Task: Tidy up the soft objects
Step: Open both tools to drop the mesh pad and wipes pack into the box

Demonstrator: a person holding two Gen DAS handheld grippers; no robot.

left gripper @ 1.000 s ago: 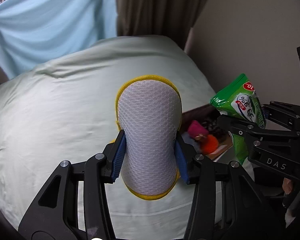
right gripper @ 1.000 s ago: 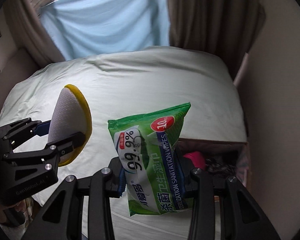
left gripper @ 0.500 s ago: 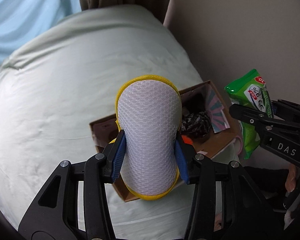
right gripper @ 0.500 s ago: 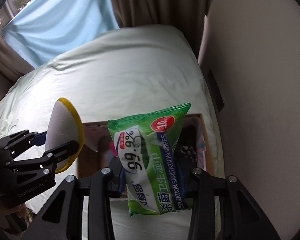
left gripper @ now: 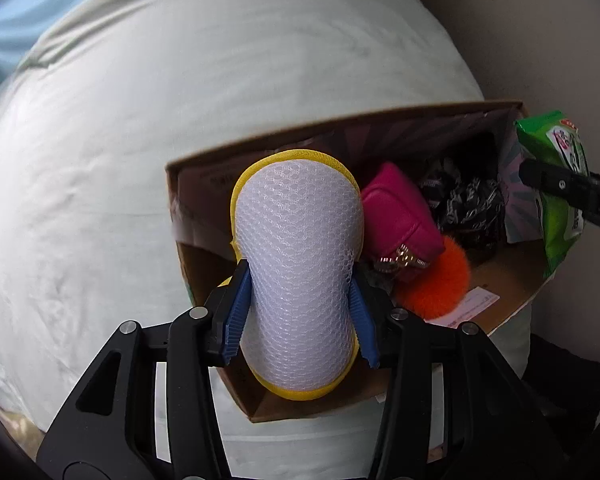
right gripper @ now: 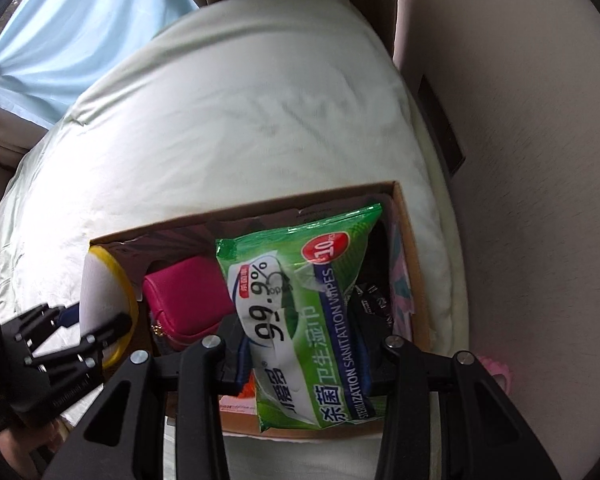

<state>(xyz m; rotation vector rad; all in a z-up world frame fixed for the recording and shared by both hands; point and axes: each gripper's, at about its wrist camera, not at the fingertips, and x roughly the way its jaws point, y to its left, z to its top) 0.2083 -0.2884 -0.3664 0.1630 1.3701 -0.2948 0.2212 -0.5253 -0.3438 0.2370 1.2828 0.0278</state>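
**Both grippers loaded over box**

Left gripper (left gripper: 300,312) clamped on mesh sponge (left gripper: 298,268) – held above left end of cardboard box (left gripper: 339,136) on bed (left gripper: 120,140). Right gripper (right gripper: 303,352) pinching green wipes pack (right gripper: 300,308) over box's right side. Pink pouch (left gripper: 395,216), orange pom-pom (left gripper: 443,284) inside.

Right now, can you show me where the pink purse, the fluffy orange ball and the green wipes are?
pink purse (left gripper: 395,216), left wrist view, middle of its top side.
fluffy orange ball (left gripper: 439,284), left wrist view, middle of its fur.
green wipes (right gripper: 303,312), right wrist view, front of the pack, on the label.
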